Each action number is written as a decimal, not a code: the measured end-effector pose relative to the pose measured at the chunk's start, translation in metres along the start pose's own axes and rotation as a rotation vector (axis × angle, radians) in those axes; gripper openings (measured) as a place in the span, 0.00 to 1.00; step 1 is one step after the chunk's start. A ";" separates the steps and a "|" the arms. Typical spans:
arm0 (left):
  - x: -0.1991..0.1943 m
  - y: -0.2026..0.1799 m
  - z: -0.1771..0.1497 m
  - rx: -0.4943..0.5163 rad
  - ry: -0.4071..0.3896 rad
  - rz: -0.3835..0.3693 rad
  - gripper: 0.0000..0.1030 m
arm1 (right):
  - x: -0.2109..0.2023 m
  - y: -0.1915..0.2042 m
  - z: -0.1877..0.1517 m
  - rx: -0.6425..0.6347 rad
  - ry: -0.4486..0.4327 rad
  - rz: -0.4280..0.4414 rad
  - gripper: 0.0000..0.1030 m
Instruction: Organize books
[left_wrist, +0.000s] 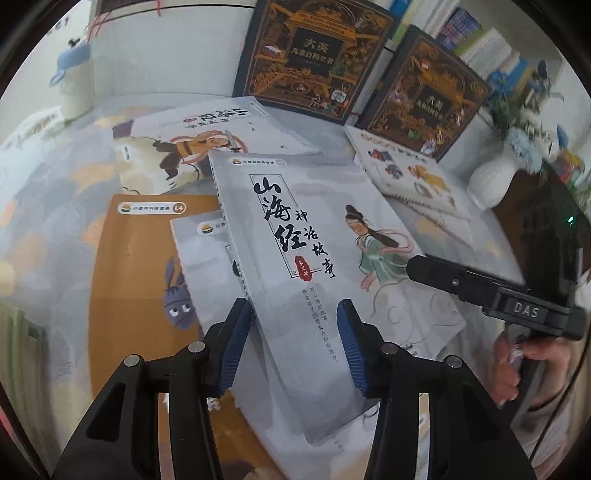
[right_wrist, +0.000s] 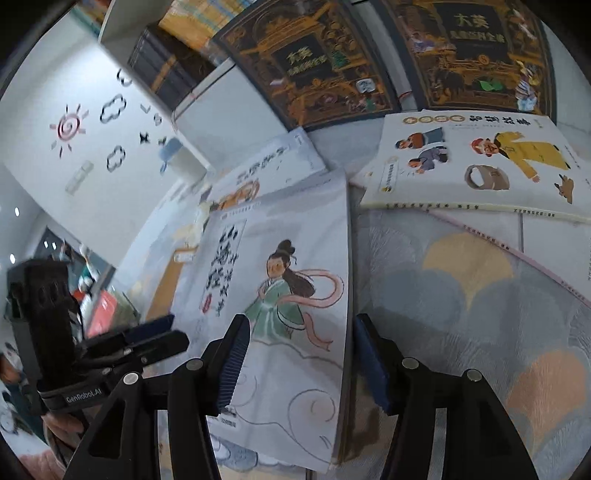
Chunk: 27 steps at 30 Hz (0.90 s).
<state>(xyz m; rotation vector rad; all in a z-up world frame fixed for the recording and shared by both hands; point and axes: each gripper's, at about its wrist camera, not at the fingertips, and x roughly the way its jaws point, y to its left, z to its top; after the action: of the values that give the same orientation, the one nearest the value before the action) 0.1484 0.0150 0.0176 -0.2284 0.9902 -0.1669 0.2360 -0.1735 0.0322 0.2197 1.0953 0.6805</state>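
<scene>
A grey book (left_wrist: 314, 236) with a woman in a green robe on its cover lies flat on top of other books. My left gripper (left_wrist: 293, 308) hangs over its near spine side, one blue pad (left_wrist: 236, 332) at the spine edge and the other over the cover; the jaws stand apart and pinch nothing. In the right wrist view the same grey book (right_wrist: 280, 280) shows its free edge between the fingers of my right gripper (right_wrist: 301, 321), which is open too. The right gripper (left_wrist: 415, 266) reaches in at that book's right edge. The left gripper (right_wrist: 173, 328) is at the far left.
Two dark ornate volumes (left_wrist: 314, 55) (left_wrist: 424, 96) stand upright at the back. An illustrated white book (left_wrist: 207, 144), an orange book (left_wrist: 140, 258) and a cream picture book (right_wrist: 480, 158) lie around. A white vase (left_wrist: 491, 181) stands at the right. A hand (left_wrist: 517, 365) holds the right gripper.
</scene>
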 end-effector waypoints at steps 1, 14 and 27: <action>-0.001 -0.001 -0.001 0.003 0.009 0.005 0.43 | 0.001 0.004 -0.003 -0.011 0.011 -0.009 0.58; -0.042 0.017 -0.065 0.016 0.116 -0.096 0.43 | -0.034 0.054 -0.080 -0.050 0.068 -0.045 0.58; -0.083 0.006 -0.129 0.110 0.146 -0.118 0.43 | -0.073 0.096 -0.168 -0.026 0.106 -0.058 0.60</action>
<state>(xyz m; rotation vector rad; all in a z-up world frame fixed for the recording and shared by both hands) -0.0049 0.0260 0.0143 -0.1758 1.1093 -0.3491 0.0312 -0.1700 0.0558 0.1306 1.1893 0.6598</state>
